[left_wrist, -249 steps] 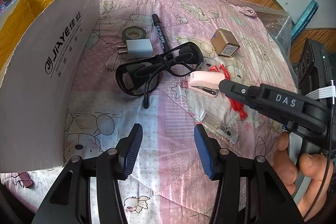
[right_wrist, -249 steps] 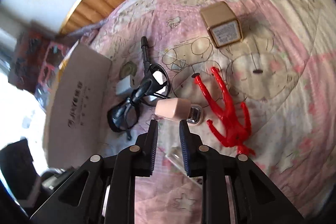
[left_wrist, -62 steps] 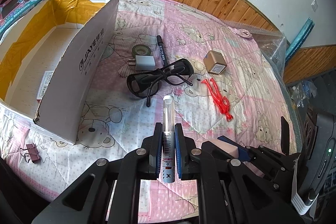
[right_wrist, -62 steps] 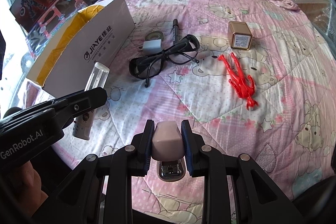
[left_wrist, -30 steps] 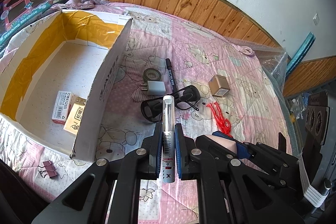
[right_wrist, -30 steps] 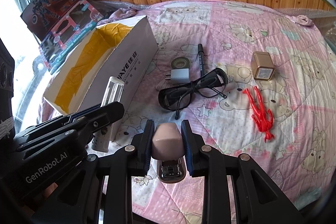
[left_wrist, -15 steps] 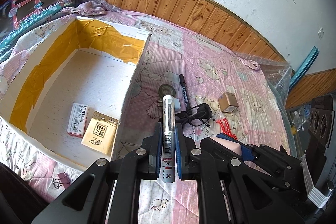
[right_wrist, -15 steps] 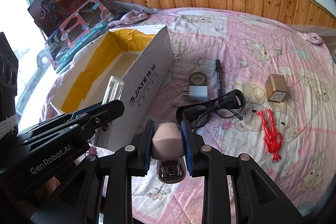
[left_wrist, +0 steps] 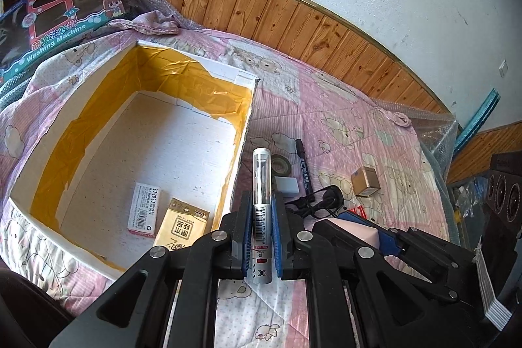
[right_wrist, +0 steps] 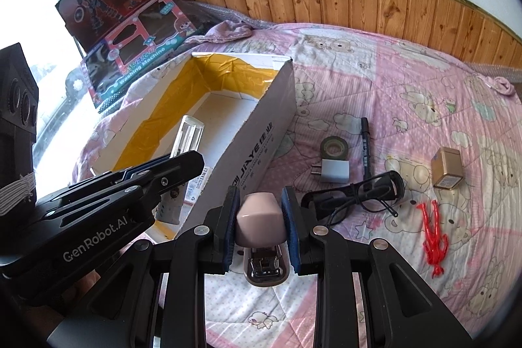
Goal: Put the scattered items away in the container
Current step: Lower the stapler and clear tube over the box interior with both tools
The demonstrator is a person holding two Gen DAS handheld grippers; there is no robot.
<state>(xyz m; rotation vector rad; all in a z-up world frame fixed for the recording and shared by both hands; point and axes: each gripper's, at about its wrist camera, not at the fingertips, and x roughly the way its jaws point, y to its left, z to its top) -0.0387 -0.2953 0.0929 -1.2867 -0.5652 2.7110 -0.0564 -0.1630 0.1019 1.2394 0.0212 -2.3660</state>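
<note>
In the left wrist view, the left gripper (left_wrist: 261, 217) is clamped on a clear-capped tube (left_wrist: 261, 185) with a barcode label, which stands up between its blue pads above the near right wall of the cardboard box (left_wrist: 243, 132). The box lies open on the pink quilt (left_wrist: 326, 106), its inner walls lined with yellow tape; a small white packet (left_wrist: 144, 210) and a yellow packet (left_wrist: 182, 225) lie side by side on its floor. To the right of the box, on the quilt, sit a roll of tape (left_wrist: 280, 164), a black marker (left_wrist: 301, 162), a white plug (left_wrist: 287, 186), black glasses (left_wrist: 318, 201) and a small brown box (left_wrist: 366, 181). In the right wrist view, the right gripper (right_wrist: 261, 217) is closed on a pink stapler (right_wrist: 261, 227), metal end toward the camera, held just outside the box's printed side (right_wrist: 261, 152). The left gripper (right_wrist: 176, 165) reaches in from the left with the tube (right_wrist: 189, 136) over the box opening. A red toy figure (right_wrist: 434, 234) lies on the quilt to the right, near the glasses (right_wrist: 359, 191) and the small brown box (right_wrist: 447, 167).
</note>
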